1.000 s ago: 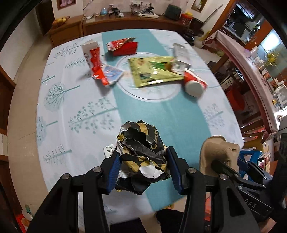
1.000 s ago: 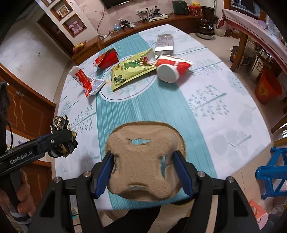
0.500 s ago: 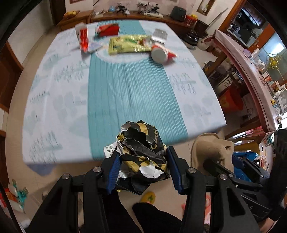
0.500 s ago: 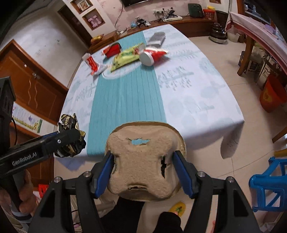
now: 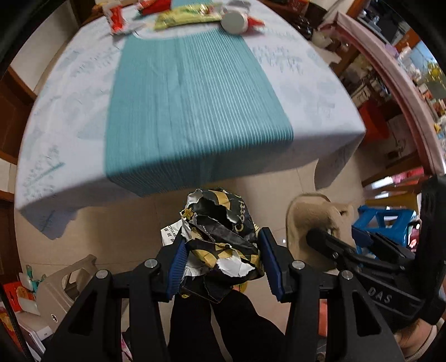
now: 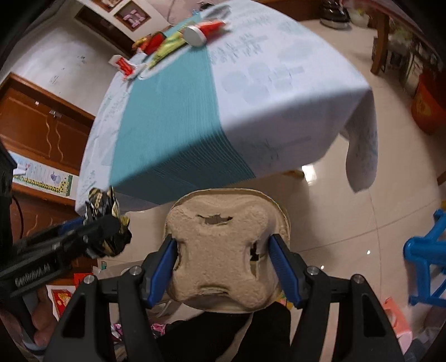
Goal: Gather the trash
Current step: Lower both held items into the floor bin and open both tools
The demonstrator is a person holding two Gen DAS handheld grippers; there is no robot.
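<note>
So far I have two pieces off the table (image 5: 69,117): my left gripper (image 5: 221,261) clamps the crumpled black-and-gold wrapper (image 5: 220,242), my right gripper (image 6: 224,267) clamps the pulp cup carrier (image 6: 223,250). Both hang over the floor, undropped. Red cup (image 5: 237,21), green packet (image 5: 186,18) and red wrappers (image 5: 117,21) wait along the table's far edge.

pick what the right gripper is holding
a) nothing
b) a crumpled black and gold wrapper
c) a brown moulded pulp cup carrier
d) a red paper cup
c: the right gripper has its blue pads pressed on both sides of the brown pulp cup carrier.
</note>
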